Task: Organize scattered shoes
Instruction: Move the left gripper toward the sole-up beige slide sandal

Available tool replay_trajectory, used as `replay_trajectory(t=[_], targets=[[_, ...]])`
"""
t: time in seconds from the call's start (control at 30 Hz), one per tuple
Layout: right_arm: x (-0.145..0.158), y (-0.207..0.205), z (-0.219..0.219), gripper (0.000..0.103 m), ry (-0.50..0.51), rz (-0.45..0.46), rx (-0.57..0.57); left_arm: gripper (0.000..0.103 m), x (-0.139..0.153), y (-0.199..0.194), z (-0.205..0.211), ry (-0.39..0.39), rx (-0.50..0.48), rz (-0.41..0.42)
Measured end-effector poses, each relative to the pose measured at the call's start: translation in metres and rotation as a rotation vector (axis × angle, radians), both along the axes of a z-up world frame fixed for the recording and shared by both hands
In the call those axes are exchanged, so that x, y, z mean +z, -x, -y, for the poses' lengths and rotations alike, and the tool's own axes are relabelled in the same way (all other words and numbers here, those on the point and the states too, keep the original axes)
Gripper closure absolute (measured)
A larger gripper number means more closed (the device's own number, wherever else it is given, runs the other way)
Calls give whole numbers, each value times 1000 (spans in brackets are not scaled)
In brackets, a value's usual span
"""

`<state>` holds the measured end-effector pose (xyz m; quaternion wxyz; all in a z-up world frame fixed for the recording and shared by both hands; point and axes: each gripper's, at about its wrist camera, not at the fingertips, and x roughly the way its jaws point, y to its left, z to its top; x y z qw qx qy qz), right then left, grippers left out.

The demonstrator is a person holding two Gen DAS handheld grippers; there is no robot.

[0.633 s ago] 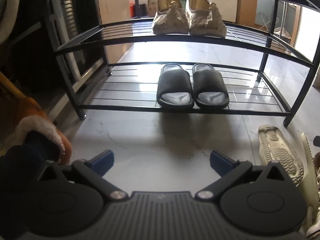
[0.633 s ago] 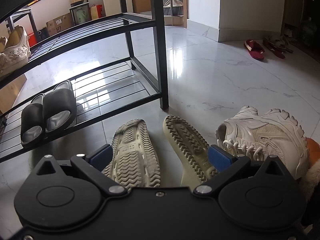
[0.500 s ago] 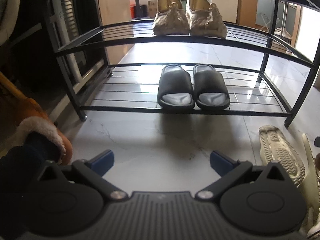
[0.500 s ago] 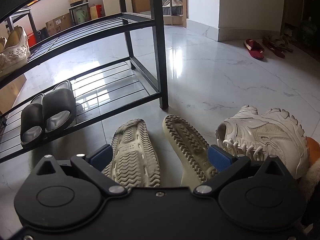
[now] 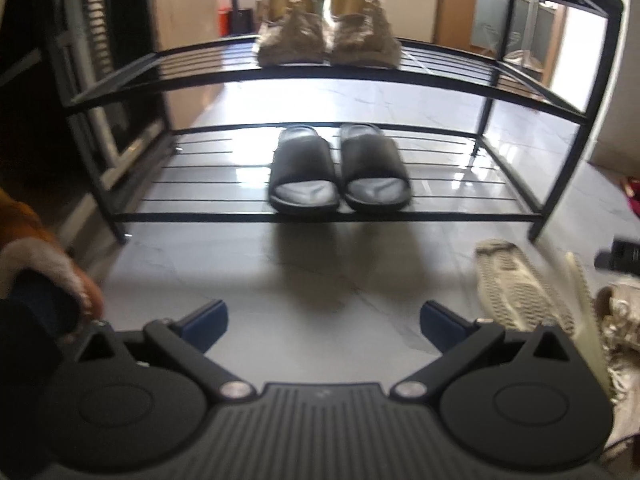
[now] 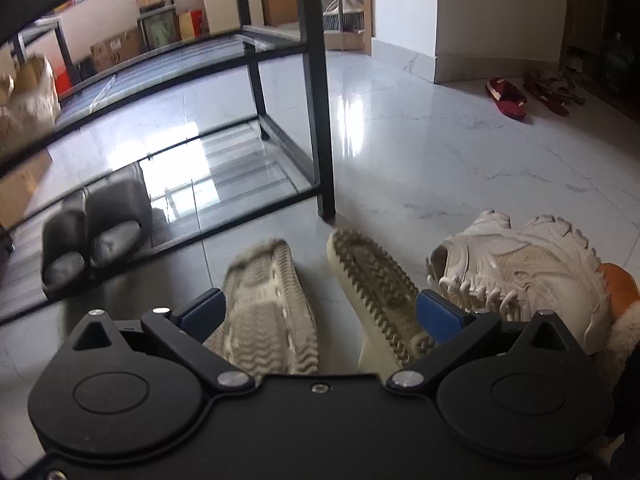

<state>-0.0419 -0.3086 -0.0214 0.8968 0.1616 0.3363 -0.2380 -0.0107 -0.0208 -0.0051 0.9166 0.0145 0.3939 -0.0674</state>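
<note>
Since the earlier frames the left wrist view has swung a little to the right: the black shoe rack (image 5: 328,216) sits slightly left of where it did, more of the upturned shoes shows at the right edge, and the picture is smeared with motion. The right wrist view has tipped and drawn nearer the floor, so the two soles now loom larger between its fingers.

Both tongs stand spread wide and empty. The left tongs (image 5: 323,318) hang over bare marble floor in front of the rack; the right tongs (image 6: 318,314) hover just above two shoes lying sole-up, without pinching either.

The step in hand looks like the approach to the next pick. Two pairs are already shelved: black slides (image 5: 340,174) on the bottom tier and beige lace-trimmed shoes (image 5: 328,30) on the middle one. Still on the floor are the grey wavy-treaded sole (image 6: 266,308), the cream lugged sole (image 6: 380,296) beside it, and a chunky off-white sneaker (image 6: 520,268) lying on its side just to their right. Red shoes (image 6: 506,98) lie well apart near the far wall.

The next move probably calls for lowering the right tongs over one upturned shoe, closing across its width, then righting it before it goes on the rack's free wire space right of the slides.
</note>
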Motion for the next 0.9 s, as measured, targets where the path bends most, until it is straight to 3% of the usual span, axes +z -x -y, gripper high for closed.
replay_trajectory(t=[0.13, 0.33, 0.53, 0.73, 0.9], targets=[[12, 3, 15, 0, -15, 47, -42, 1, -6, -1, 11, -24, -14, 3], [9, 14, 37, 0, -64, 15, -101, 1, -5, 0, 15, -19, -48, 4], [-4, 30, 39, 0, -59, -71, -85, 1, -5, -2, 9, -16, -45, -14], [-12, 56, -4, 0, 81, -71, 48, 1, 2, -4, 6, -7, -35, -8], [-8, 77, -46, 0, 152, -71, 179, 1, -6, 10, 18, -24, -88, -5]])
